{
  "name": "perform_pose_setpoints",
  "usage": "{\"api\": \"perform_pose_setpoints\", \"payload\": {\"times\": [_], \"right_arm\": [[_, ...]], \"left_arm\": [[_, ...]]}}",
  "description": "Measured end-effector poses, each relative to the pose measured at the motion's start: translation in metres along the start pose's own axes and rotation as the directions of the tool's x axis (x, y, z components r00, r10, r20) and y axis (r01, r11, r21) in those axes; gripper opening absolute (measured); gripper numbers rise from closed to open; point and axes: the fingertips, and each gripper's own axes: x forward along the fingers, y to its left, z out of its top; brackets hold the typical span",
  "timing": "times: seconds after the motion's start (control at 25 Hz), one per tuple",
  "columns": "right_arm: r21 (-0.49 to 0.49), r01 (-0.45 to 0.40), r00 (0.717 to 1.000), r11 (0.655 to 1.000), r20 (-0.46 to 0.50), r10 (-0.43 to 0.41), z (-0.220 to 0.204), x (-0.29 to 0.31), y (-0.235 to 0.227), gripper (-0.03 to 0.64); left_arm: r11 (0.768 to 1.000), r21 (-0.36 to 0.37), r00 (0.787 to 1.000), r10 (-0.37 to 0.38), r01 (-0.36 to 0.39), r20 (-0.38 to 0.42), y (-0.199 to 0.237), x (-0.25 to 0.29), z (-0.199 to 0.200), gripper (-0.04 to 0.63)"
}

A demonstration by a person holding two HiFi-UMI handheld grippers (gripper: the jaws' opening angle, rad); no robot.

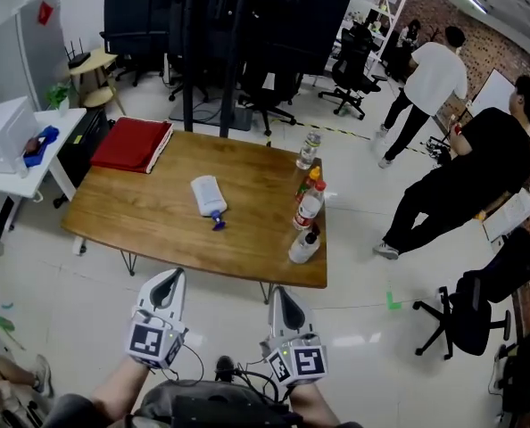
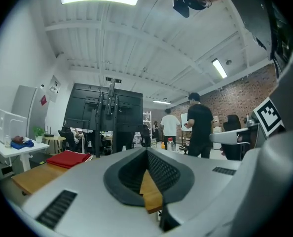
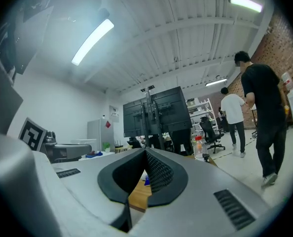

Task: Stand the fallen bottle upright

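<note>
Two grey grippers hang just off the front edge of the wooden table (image 1: pixel 149 212). The left gripper (image 1: pixel 170 276) has its jaws squeezed together and holds nothing. The right gripper (image 1: pixel 278 292) is the same, with its tips touching and nothing in them. Each one has smooth grey shells with dark, bumpy rubber pads inside.

The fallen bottle (image 1: pixel 208 193) lies on its side in the middle of the table, well apart from both grippers. It is pale and see-through, and its blue cap (image 1: pixel 217 223) points toward the table's front edge. Only bare wood lies between the bottle and that edge. The table top is smooth brown wood with round corners and thin legs.

A flat red book (image 1: pixel 131 144) lies on the table's back left corner. A row of standing bottles (image 1: pixel 309 205) lines the table's right edge. Two people (image 1: pixel 479 163) stand past the table's right side.
</note>
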Motion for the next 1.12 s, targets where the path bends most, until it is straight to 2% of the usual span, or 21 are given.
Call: {"api": "perform_pose_setpoints", "payload": {"times": [0.12, 0.24, 0.44, 0.72, 0.8, 0.96, 1.12], "right_arm": [[0.000, -0.020, 1.000, 1.000, 0.003, 0.020, 0.004, 0.018, -0.025, 0.014], [0.002, -0.040, 0.999, 0.999, 0.005, 0.040, 0.006, 0.032, -0.041, 0.014], [0.010, -0.053, 0.999, 0.999, -0.003, 0.053, 0.000, 0.051, -0.053, 0.014], [0.015, -0.051, 0.998, 0.999, -0.037, 0.052, -0.011, 0.091, -0.060, 0.014], [0.016, -0.038, 0.999, 0.999, -0.038, 0.039, -0.014, 0.109, -0.064, 0.014], [0.018, -0.017, 0.999, 1.000, -0.047, 0.018, -0.018, 0.154, -0.071, 0.014], [0.011, -0.007, 0.999, 1.000, -0.054, 0.007, -0.024, 0.210, -0.069, 0.014]], "left_arm": [[1.000, 0.000, 1.000, 0.021, -0.021, -0.003, -0.005, 0.028, 0.000, 0.028], [0.999, 0.029, 0.999, 0.035, -0.035, 0.009, -0.007, 0.049, 0.002, 0.028], [1.000, 0.018, 1.000, -0.019, 0.018, 0.024, -0.008, 0.070, 0.004, 0.028], [0.999, 0.025, 1.000, -0.023, 0.024, -0.021, 0.017, 0.111, -0.018, 0.028], [0.998, 0.047, 0.999, -0.050, 0.051, -0.021, 0.025, 0.129, -0.024, 0.028], [0.987, 0.062, 0.989, -0.149, 0.150, -0.009, 0.040, 0.168, -0.027, 0.028], [0.973, 0.103, 0.979, -0.203, 0.205, -0.024, 0.069, 0.208, -0.031, 0.029]]}}
